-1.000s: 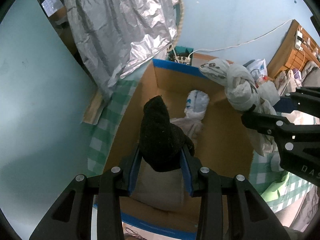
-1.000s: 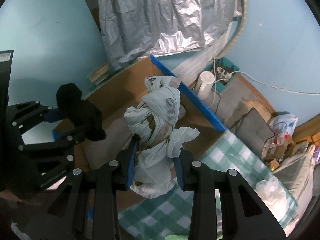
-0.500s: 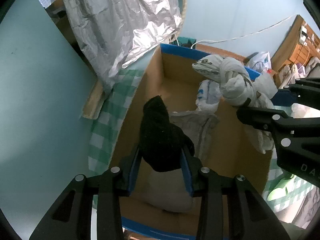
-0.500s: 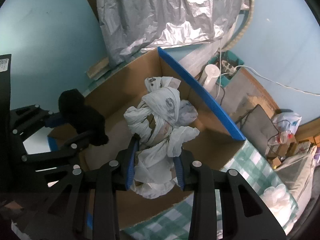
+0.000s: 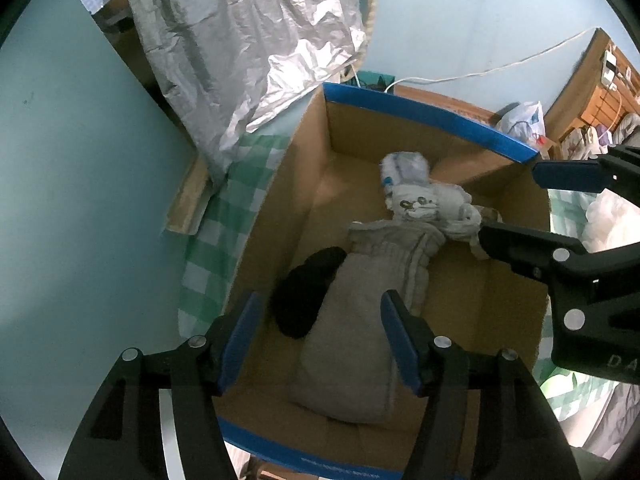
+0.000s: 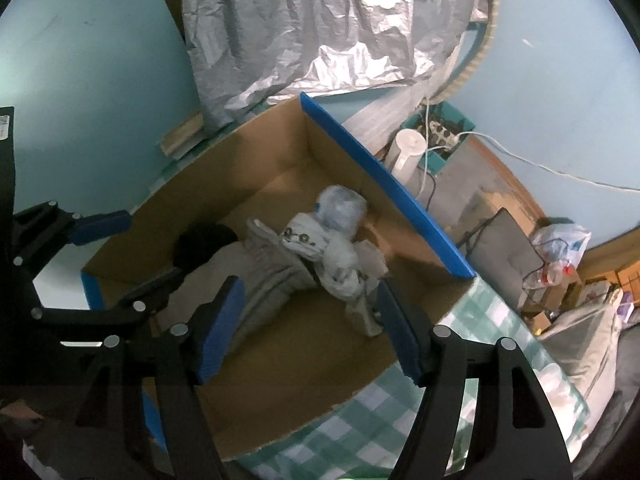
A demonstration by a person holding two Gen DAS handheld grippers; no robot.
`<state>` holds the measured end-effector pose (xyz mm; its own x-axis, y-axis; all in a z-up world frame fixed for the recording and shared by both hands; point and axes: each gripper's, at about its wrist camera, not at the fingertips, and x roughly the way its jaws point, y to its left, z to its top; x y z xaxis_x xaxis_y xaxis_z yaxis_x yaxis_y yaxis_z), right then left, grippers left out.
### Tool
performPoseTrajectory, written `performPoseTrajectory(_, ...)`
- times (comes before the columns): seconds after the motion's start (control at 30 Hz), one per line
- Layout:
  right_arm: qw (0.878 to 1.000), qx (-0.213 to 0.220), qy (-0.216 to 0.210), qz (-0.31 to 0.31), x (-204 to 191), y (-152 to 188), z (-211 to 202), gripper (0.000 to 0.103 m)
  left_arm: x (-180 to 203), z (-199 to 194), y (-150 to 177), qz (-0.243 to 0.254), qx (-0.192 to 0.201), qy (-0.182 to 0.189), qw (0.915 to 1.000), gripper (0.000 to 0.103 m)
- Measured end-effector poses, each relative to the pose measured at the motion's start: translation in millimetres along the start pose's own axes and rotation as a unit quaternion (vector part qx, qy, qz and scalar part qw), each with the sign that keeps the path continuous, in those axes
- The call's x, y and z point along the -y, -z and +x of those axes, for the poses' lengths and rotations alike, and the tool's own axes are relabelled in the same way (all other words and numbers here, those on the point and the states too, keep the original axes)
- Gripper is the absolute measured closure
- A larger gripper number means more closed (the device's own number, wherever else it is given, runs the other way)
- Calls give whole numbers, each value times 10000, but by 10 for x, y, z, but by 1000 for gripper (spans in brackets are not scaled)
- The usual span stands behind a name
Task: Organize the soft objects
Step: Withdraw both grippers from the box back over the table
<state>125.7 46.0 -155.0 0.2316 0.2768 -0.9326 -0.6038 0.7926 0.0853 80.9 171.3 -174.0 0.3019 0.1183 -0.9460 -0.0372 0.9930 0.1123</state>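
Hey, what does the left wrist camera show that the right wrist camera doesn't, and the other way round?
Only the left wrist view shows the box's near blue-taped edge. Only the right wrist view shows the white cylinder behind the box. Both show the cardboard box, the black sock, the grey sock, the knotted white bundle, and the open left gripper and right gripper.

A lived-in home room: checked bedsheet [image 6: 352,420], pillow [image 6: 580,344], power strip [image 6: 444,136].

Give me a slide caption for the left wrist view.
Open left gripper above a cardboard box holding socks.
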Motion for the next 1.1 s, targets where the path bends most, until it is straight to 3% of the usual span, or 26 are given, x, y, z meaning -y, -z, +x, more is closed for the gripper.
performPoseTrajectory(0.53,9992,134,155,337,384,383,-262,29,308,-182,53,172,87,60,9998,33)
performPoseTrajectory(1.1,9968,102,481,635,954,1009,-565,28,963,-442,185,585,204,218,9978,32)
